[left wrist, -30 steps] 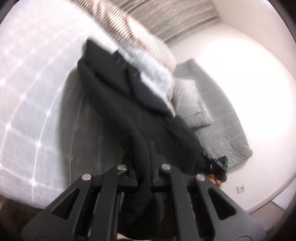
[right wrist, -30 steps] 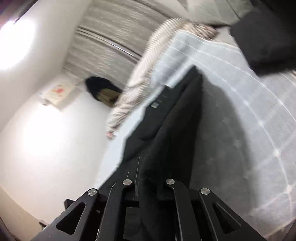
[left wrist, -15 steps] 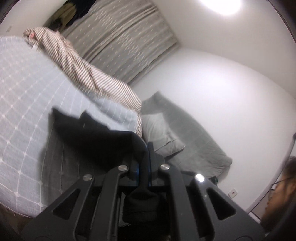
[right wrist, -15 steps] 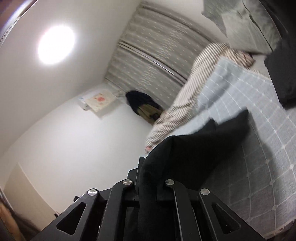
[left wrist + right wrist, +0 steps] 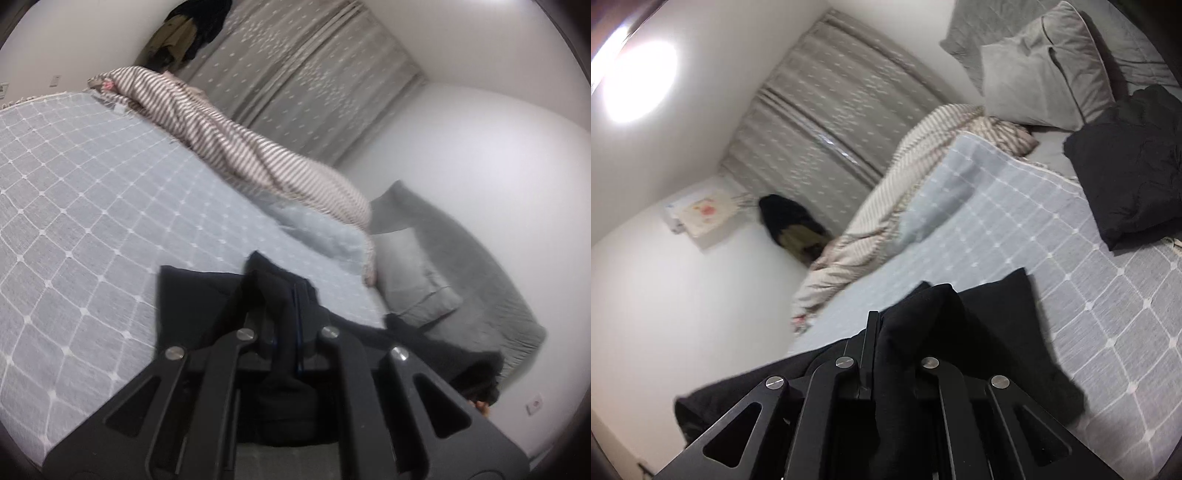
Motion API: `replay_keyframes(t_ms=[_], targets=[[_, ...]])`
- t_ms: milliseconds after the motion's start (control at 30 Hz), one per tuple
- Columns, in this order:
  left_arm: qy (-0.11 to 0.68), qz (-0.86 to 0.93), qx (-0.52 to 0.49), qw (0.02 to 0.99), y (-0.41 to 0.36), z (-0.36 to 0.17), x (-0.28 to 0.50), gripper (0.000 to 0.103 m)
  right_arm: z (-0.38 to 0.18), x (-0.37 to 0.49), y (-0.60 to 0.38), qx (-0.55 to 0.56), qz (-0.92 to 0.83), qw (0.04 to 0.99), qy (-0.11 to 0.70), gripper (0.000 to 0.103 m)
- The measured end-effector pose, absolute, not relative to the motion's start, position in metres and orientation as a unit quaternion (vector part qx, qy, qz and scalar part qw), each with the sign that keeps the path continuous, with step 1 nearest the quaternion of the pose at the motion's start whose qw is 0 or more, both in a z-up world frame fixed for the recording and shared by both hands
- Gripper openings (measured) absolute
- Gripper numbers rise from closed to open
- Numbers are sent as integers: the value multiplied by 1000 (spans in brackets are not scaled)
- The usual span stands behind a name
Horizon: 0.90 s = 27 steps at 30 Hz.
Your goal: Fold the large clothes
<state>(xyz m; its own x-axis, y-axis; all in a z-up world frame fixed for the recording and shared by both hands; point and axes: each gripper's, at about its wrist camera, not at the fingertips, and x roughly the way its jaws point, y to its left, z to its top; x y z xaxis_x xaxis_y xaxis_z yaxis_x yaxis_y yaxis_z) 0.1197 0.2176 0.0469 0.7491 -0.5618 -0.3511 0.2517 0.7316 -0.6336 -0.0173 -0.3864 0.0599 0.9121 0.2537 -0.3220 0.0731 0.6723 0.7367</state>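
A large black garment (image 5: 192,295) lies at the near edge of the bed, on the grey-blue quilted cover (image 5: 74,221). My left gripper (image 5: 286,295) is shut on a bunched fold of it, low over the cover. My right gripper (image 5: 886,332) is shut on another fold of the same black garment (image 5: 997,325), which spreads to the right over the quilted cover (image 5: 1071,240). The fingertips are buried in cloth in both views.
A striped duvet (image 5: 258,155) lies rolled along the far side of the bed. Grey pillows (image 5: 1041,70) and a dark folded piece of clothing (image 5: 1130,162) sit at the head end. Grey curtains (image 5: 314,66) and white walls surround the bed.
Both grippers came down from holding the garment hanging in the air to low over the bed. The garment now rests on the cover instead of dangling.
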Motion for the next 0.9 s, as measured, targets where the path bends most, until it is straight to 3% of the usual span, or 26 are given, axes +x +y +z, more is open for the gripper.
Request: replay_keyframes(t_ms=[200,400,533,600,633,667,733,800,833,900], targets=[[348,-147,-222,899,195,-16,211,9,-1,59,-397,377,-35,883,278,7],[421,-92,-188,883,180,-88,251,13,-70,105,-401,343,-84,863,362,11],[424,-107,-164,884,177,-98,244,27,-94,113,-393,288,-93,870,390,15],[423,-121,-140,887,176,-89,235,39,-90,113,-390,271,-92,875,392,17],[421,-125,-128,889,175,-85,232,52,-85,111,-390,260,-88,877,396,19],[417,-125,-114,893,174,-79,229,71,-80,109,-390,250,-82,879,398,22],[395,-131,-83,905,176,-63,213,83,-70,103,-390,235,-69,884,397,31],[376,-147,-63,913,180,-50,196,83,-60,94,-392,227,-58,890,391,47],[372,-153,-59,914,182,-46,191,83,-55,90,-391,224,-56,893,386,62],[368,-168,-49,913,184,-42,181,83,-44,75,-393,214,-44,905,366,67]])
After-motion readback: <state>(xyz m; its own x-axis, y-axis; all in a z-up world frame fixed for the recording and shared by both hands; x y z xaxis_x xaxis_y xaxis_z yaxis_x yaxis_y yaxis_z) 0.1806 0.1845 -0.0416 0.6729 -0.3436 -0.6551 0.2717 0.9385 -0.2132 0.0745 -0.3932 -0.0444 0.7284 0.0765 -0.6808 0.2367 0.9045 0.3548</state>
